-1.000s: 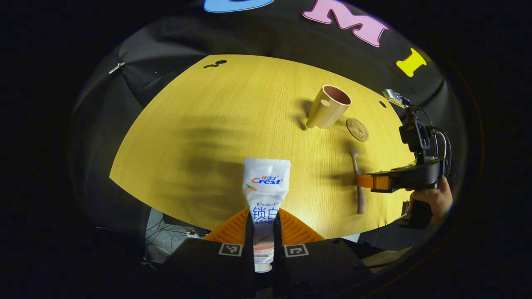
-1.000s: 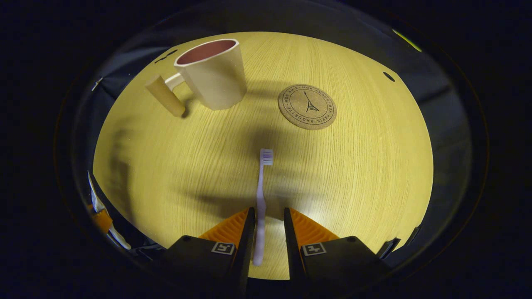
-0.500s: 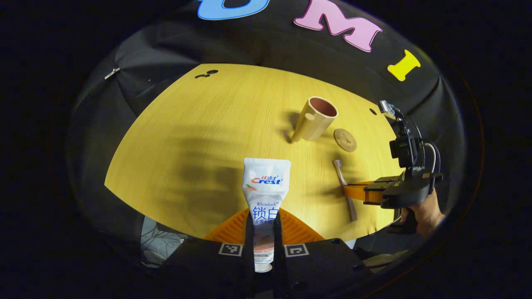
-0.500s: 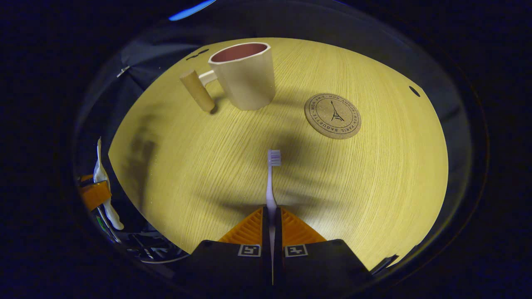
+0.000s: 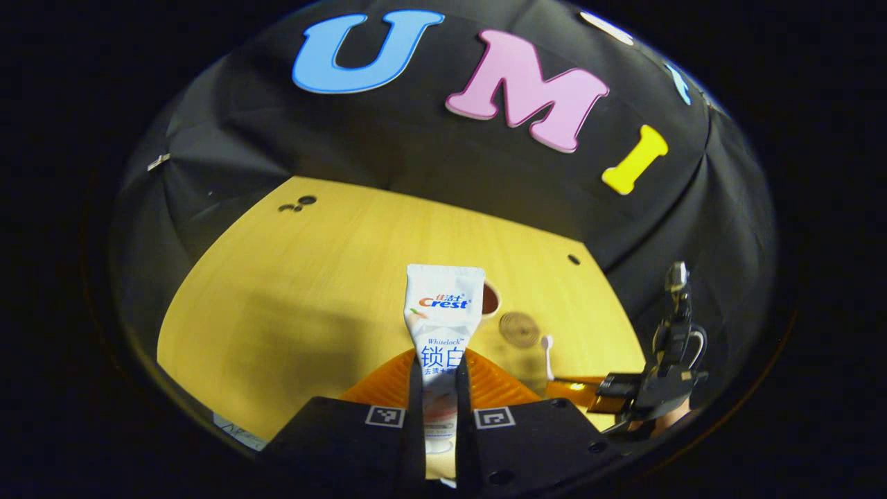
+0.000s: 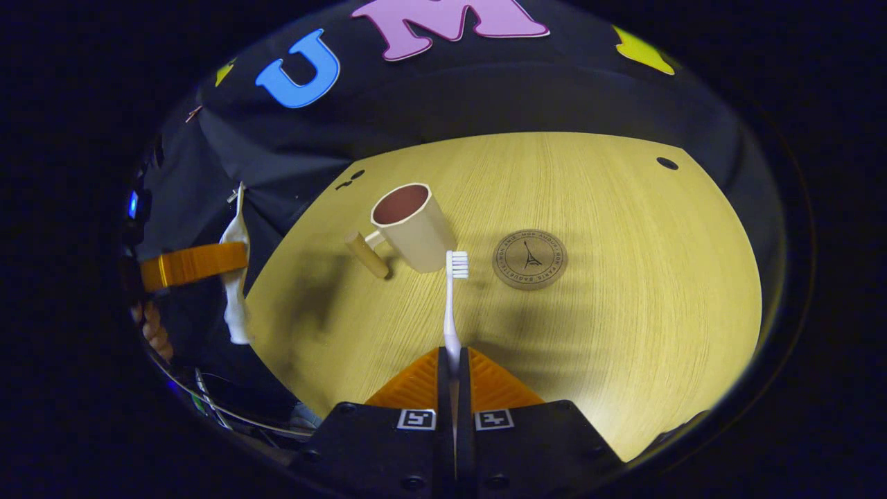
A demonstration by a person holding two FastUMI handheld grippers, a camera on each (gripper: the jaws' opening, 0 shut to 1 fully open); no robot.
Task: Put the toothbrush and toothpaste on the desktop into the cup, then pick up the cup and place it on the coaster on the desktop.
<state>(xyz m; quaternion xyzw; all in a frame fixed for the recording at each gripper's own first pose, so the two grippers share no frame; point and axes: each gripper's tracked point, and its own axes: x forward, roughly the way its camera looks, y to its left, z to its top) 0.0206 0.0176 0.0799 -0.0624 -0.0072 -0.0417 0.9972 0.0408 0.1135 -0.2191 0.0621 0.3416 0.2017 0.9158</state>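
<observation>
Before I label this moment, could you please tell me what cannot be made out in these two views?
- Cup, left gripper view: mostly hidden behind the toothpaste; its handle is hidden.
- Toothbrush handle end, right gripper view: hidden between the right gripper's fingers.
- Toothpaste cap end, left gripper view: buried between the left gripper's fingers.
- Coaster, left gripper view: too small to read its print.

Table (image 6: 624, 312): pale wood grain, small dark holes near far edge (cables (image 6: 229, 416) hanging below the near-left corner).
</observation>
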